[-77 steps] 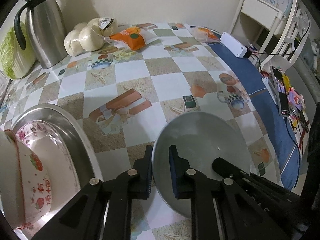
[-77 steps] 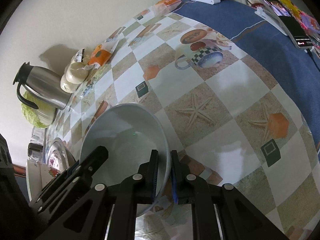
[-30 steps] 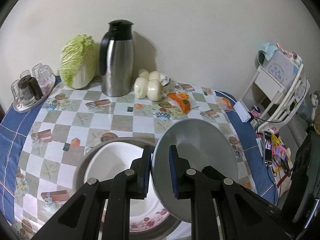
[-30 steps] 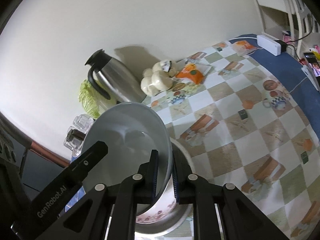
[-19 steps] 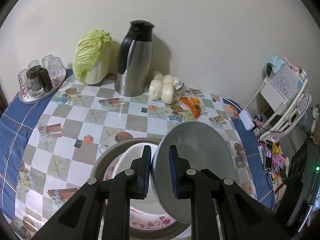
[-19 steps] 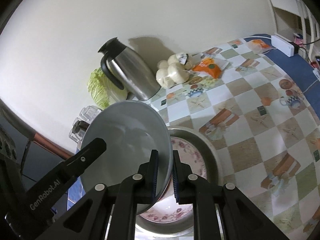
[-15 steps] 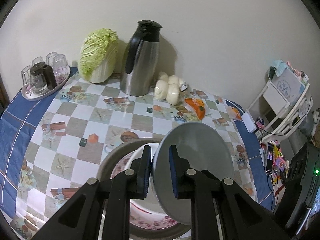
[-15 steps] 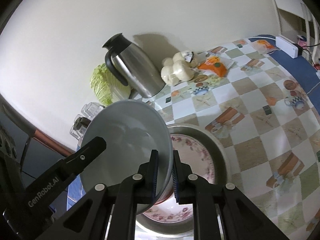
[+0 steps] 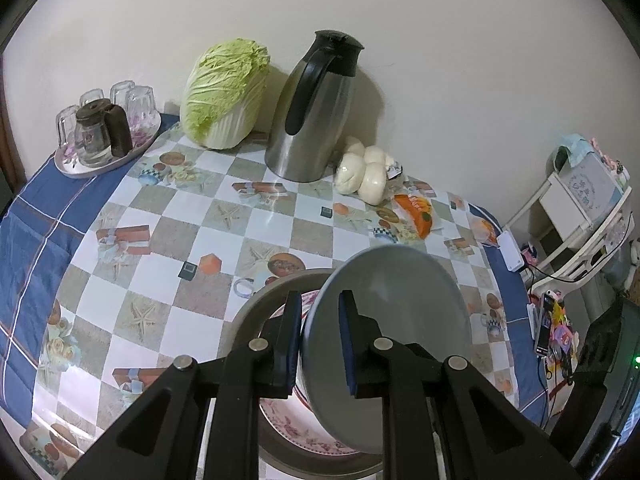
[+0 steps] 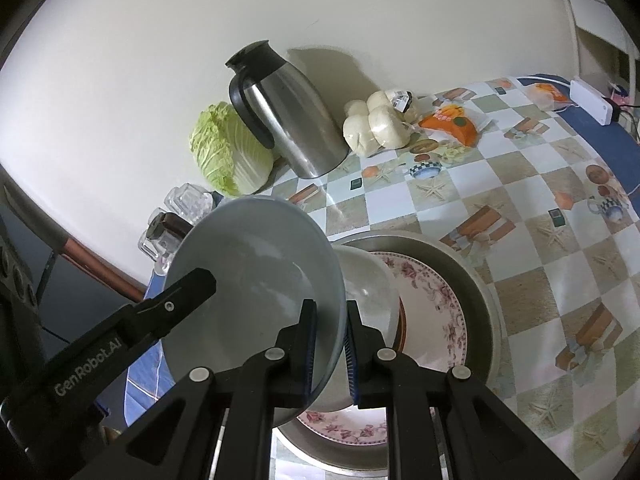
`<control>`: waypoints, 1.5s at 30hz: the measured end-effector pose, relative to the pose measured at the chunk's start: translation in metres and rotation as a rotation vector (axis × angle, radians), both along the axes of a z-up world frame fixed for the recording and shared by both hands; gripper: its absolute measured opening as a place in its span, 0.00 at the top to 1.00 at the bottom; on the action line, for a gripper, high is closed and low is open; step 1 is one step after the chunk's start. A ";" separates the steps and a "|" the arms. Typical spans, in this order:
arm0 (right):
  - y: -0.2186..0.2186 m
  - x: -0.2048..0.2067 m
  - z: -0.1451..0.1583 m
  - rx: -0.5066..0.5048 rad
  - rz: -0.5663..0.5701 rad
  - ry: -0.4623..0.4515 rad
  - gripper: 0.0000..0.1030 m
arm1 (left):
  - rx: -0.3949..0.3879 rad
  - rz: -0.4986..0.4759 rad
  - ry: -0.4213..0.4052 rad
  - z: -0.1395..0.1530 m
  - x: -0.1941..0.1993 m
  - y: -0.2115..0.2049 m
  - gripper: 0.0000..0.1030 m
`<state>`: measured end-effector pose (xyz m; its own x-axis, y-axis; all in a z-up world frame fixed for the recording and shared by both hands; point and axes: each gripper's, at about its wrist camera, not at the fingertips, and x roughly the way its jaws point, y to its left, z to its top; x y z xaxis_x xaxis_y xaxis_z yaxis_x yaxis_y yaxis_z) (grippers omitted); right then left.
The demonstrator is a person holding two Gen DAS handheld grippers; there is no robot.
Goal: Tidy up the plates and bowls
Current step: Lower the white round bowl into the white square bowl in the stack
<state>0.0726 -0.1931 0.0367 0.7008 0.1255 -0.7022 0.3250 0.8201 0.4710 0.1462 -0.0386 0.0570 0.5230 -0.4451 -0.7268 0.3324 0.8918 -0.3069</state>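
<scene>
Grey bowl [image 9: 392, 312] is up in the air, tilted, with both grippers clamped on its rim: left gripper [image 9: 319, 336] fingers on one edge, right gripper [image 10: 330, 346] fingers on the opposite one. It hangs over the metal basin [image 10: 476, 292] holding a floral plate [image 10: 436, 304] and a white bowl [image 10: 368, 280], near the bench's front edge.

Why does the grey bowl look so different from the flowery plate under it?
The grey bowl is plain, with no pattern; the flowery plate is white with pink flowers round its rim. The grey bowl is deep and the plate shallow. The bowl is tilted and held up by its rim, the left gripper on one side and the right gripper on the other, while the plate lies flat in the metal basin. Both are round.
</scene>
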 end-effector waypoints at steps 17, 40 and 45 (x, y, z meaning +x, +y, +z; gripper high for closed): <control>0.001 0.007 -0.011 -0.063 -0.012 0.063 0.80 | -0.002 -0.006 0.086 -0.027 0.011 -0.005 0.83; -0.001 0.005 -0.002 -0.051 -0.021 0.006 0.61 | 0.007 0.024 0.100 -0.033 0.015 -0.004 0.83; 0.001 0.003 0.002 -0.068 -0.025 -0.001 0.58 | 0.014 0.029 0.105 -0.034 0.016 -0.005 0.83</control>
